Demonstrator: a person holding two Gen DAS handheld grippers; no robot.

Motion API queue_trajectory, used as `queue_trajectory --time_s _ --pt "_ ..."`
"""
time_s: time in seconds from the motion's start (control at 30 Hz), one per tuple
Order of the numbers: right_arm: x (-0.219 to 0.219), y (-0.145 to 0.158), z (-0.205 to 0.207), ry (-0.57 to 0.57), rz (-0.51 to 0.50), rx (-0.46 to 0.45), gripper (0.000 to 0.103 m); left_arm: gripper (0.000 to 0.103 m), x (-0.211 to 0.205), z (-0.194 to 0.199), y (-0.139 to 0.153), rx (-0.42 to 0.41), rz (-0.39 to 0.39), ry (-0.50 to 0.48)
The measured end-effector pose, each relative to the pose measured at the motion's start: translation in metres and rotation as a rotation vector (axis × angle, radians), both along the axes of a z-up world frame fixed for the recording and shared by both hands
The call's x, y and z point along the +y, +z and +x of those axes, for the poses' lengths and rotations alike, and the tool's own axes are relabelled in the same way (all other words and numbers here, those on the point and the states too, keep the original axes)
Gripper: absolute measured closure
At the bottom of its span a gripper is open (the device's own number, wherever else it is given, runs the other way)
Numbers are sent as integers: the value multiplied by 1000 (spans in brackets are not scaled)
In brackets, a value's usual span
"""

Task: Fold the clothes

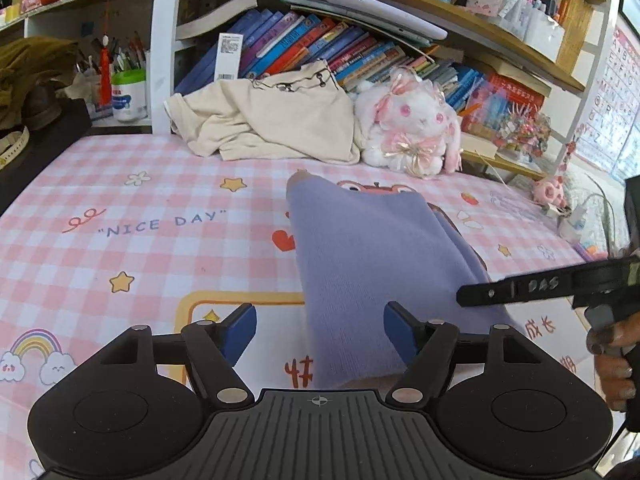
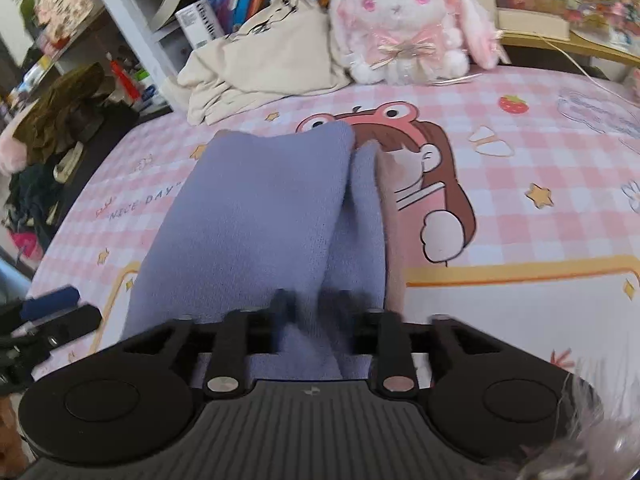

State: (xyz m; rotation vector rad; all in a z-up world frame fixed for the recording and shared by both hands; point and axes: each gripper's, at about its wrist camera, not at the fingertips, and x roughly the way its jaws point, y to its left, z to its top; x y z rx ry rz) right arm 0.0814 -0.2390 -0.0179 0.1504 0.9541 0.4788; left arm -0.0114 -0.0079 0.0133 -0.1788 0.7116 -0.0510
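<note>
A lilac knit garment (image 1: 360,248) lies folded into a long strip on the pink checked bed sheet (image 1: 140,248); it also shows in the right wrist view (image 2: 256,208). My left gripper (image 1: 320,332) is open, its blue pads on either side of the garment's near edge, holding nothing. My right gripper (image 2: 308,308) is blurred and closed on the near end of the lilac garment. The right gripper (image 1: 520,290) also shows at the right of the left wrist view, over the garment's right side.
A crumpled cream garment (image 1: 272,120) and a white plush rabbit (image 1: 412,128) lie at the back of the bed against a bookshelf (image 1: 360,40). A dark olive pile of clothes (image 1: 32,76) sits at the left.
</note>
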Motion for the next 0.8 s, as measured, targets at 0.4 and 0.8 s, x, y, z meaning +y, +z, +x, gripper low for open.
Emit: queue_trajectory --time_s 0.4,0.8 --pt "-6 8 -55 -91 -86 -19 26 21 3 -3 -8 45 -26 -47" --pt "-8 -3 -73 -163 -88 60 21 21 4 -9 -18 95 -85 -104"
